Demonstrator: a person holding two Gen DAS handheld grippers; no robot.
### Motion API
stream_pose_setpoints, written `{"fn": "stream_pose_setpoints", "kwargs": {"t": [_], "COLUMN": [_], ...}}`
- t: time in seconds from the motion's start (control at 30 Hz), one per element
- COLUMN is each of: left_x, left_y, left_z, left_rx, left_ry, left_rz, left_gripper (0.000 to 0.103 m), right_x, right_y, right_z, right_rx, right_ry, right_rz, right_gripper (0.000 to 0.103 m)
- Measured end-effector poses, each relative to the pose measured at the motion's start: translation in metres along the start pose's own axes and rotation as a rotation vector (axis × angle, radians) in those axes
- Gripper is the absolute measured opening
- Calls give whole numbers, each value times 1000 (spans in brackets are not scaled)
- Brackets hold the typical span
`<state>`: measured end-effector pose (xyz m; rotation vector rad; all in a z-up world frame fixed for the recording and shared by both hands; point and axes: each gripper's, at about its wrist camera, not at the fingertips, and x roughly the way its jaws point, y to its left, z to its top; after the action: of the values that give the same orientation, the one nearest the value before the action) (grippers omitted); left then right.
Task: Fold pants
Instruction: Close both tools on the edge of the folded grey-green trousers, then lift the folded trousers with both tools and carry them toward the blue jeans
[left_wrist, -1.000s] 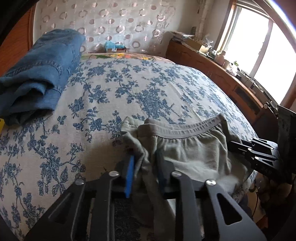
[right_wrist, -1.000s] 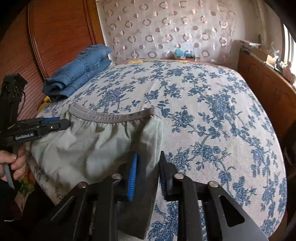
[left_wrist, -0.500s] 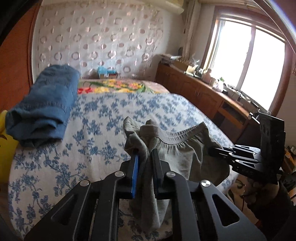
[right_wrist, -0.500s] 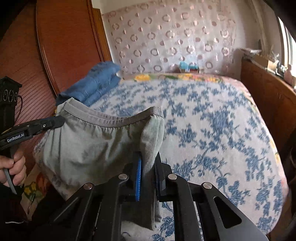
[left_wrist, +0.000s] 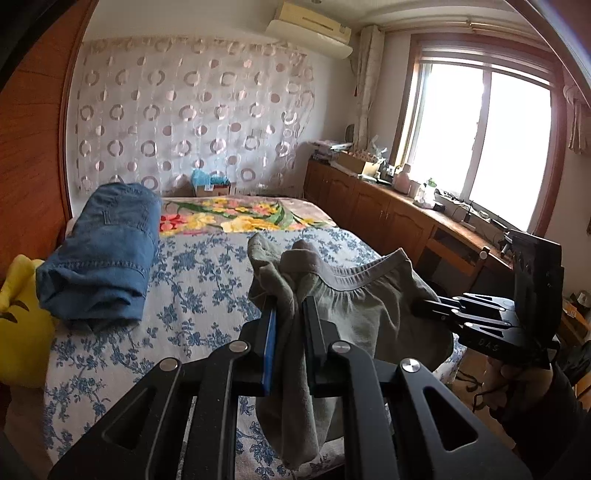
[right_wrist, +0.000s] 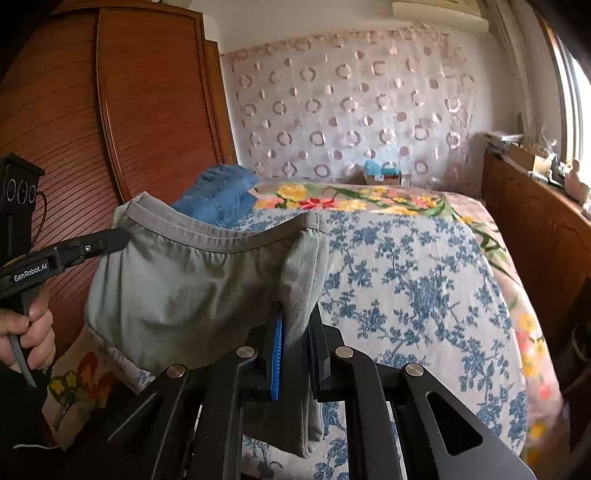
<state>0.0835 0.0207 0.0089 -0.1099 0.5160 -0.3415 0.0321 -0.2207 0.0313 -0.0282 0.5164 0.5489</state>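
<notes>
Pants (left_wrist: 354, 306) lifted off bed (left_wrist: 192, 291) | left gripper (left_wrist: 290, 332), right gripper (right_wrist: 297, 336) clamp waistband corners | legs hidden

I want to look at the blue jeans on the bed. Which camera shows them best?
The left wrist view: the folded blue jeans lie in the open on the bed, top and end showing. In the right wrist view the lifted grey pants cover most of them; only the far part peeks over the waistband.

Gray pants (left_wrist: 354, 306) hang above a floral-covered bed (left_wrist: 207, 295), one waistband corner clamped in the left tool (left_wrist: 290, 343), the other end held by the right tool (left_wrist: 439, 310). Folded blue jeans (left_wrist: 103, 254) lie nearby.
</notes>
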Motion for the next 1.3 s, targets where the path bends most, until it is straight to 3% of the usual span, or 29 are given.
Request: {"fn": "stream_pose_setpoints", "kwargs": {"t": [0.77, 1.3], "left_x": [-12, 16], "left_y": [1, 23], "left_z": [10, 35], "left_rx": [19, 3], "left_ry": [-41, -23], "left_rz": [26, 50], "left_gripper": [14, 14], "right_x": [10, 47], "right_y": [-3, -13], "right_z": [19, 49], "right_rx": [-57, -73], "right_ry": [-54, -45], "right_rz": [12, 43], "right_gripper": [11, 12]}}
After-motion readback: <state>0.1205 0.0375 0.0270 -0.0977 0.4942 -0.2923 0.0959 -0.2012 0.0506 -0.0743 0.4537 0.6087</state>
